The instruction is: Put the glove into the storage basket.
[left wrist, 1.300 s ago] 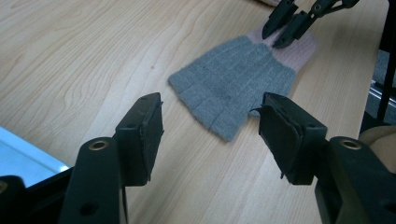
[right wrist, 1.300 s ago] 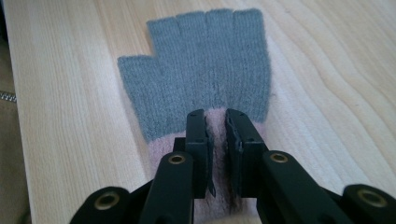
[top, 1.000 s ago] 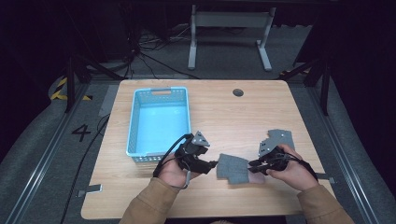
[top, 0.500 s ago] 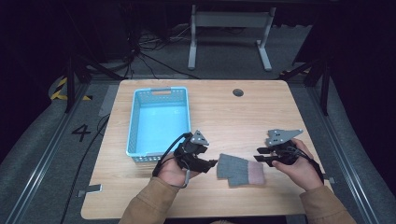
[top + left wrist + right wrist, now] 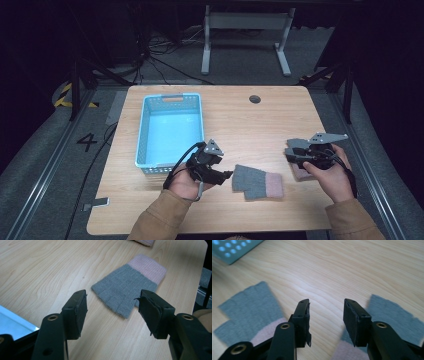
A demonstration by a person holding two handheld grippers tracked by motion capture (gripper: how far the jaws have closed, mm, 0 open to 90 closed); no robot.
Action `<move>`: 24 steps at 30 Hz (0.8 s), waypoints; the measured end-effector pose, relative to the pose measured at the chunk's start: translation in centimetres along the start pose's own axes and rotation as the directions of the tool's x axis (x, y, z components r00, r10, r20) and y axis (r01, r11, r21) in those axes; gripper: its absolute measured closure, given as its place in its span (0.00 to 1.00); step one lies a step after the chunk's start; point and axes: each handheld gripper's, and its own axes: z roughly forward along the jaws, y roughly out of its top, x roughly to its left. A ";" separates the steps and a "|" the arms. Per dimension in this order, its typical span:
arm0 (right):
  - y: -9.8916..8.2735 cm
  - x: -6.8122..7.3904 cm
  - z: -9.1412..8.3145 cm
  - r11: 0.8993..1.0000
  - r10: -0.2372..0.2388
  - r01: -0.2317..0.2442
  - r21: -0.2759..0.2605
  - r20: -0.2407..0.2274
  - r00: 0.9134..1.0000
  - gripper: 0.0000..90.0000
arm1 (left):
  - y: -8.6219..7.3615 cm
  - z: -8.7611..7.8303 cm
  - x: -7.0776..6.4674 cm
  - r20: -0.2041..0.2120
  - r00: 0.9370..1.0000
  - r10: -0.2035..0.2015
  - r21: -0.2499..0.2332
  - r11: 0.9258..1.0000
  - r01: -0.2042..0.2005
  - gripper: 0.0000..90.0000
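Lower centre of the high view: one grey-and-pink glove (image 5: 257,181) lies flat between both hands, the second glove (image 5: 301,171) under the right gripper (image 5: 291,153), whose jaws have just been opening, empty. Left gripper (image 5: 227,174) jaws spread, empty, aimed at the near glove; likely next, pinch it and carry it to the blue basket (image 5: 170,131).

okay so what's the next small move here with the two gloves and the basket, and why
Probably bring the right gripper, whose jaws have just been opening with nothing between them, down onto the second glove beneath it. The left gripper hangs open before the first glove, which lies flat, and the blue basket holds nothing.
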 end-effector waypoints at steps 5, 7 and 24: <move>-0.2 -0.8 -0.1 0.999 0.053 -0.053 -0.005 0.070 0.996 0.61 | -0.2 -0.1 0.1 -0.006 1.000 -0.007 -0.005 1.000 0.007 0.45; -0.3 -1.1 -0.1 0.997 0.072 -0.071 -0.011 0.078 0.994 0.59 | -0.3 -0.3 0.1 -0.011 1.000 -0.009 -0.008 1.000 0.009 0.45; -1.8 -4.0 1.5 0.982 0.174 -0.183 0.041 0.169 0.970 0.58 | -0.9 -0.8 0.3 -0.026 0.999 -0.028 -0.006 1.000 0.028 0.45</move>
